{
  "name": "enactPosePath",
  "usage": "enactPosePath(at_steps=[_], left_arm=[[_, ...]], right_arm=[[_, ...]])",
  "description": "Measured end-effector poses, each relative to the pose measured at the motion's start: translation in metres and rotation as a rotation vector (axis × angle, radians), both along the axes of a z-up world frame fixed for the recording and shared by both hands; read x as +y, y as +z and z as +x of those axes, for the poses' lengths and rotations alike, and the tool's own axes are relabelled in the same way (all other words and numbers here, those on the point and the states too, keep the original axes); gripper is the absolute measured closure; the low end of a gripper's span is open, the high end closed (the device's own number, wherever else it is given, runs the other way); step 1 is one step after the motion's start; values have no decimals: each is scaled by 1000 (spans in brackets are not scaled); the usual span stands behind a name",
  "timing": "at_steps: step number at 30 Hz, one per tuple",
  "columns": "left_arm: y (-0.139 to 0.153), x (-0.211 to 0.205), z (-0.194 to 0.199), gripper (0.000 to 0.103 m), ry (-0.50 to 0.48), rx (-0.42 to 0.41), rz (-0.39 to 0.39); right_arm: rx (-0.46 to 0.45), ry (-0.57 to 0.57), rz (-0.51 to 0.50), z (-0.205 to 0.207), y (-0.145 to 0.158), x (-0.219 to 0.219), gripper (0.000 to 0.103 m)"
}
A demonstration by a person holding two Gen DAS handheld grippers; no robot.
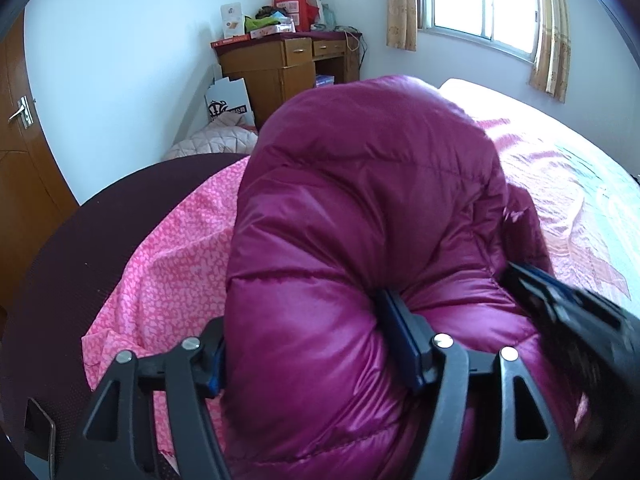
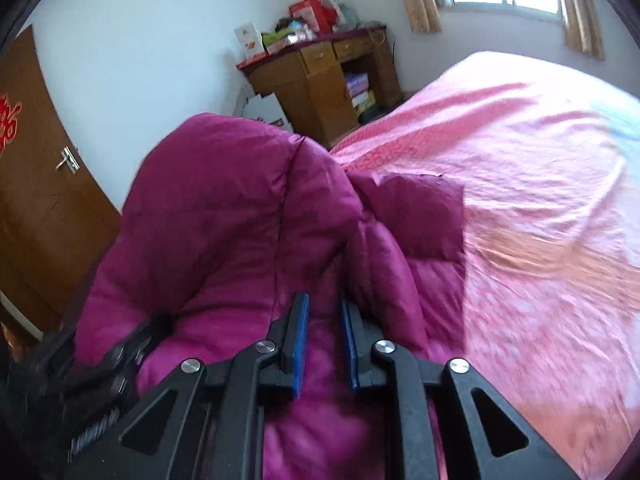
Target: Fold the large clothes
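Now both grippers grasp the puffy magenta quilted down jacket (image 1: 360, 216) on the pink patterned bedspread (image 2: 540, 220): left gripper (image 1: 312, 344) clamps a thick fold, right gripper (image 2: 324, 340) pinches a narrow one.

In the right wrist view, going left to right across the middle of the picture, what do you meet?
Wooden door → magenta down jacket → pink bedspread.
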State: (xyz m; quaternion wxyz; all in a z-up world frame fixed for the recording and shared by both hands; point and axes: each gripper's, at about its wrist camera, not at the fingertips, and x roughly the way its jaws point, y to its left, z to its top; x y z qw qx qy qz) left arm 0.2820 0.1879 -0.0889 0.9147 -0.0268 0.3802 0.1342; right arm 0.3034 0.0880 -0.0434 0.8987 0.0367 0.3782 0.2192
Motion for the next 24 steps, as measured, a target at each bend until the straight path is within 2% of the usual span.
enactPosePath(at_steps=[4,9,13,18,21,23,24], left_arm=[[1,-3,1,33,4,5,26],[1,-9,1,31,8,7,73],[2,-14,-3,29,13,-5,115],[9,-21,-23,21,23,-25,149],[19,-17,-51,16,17,-54,99],[25,-13,-70,5,14,-66,66],[28,-11,-80,4,11,-74,50]], right_arm=[[-75,2,-81,-37,1,0,85],[-130,-52,-80,-64,-16,-4,85],[-151,-55,-112,-85,-18,-3,85],[-99,-48,-38,-113,-13,-26,85],[-93,-54,5,-138,-6,-40,84],[-99,-66,53,-156,1,-50,83],[-101,-73,73,-165,4,-56,83]])
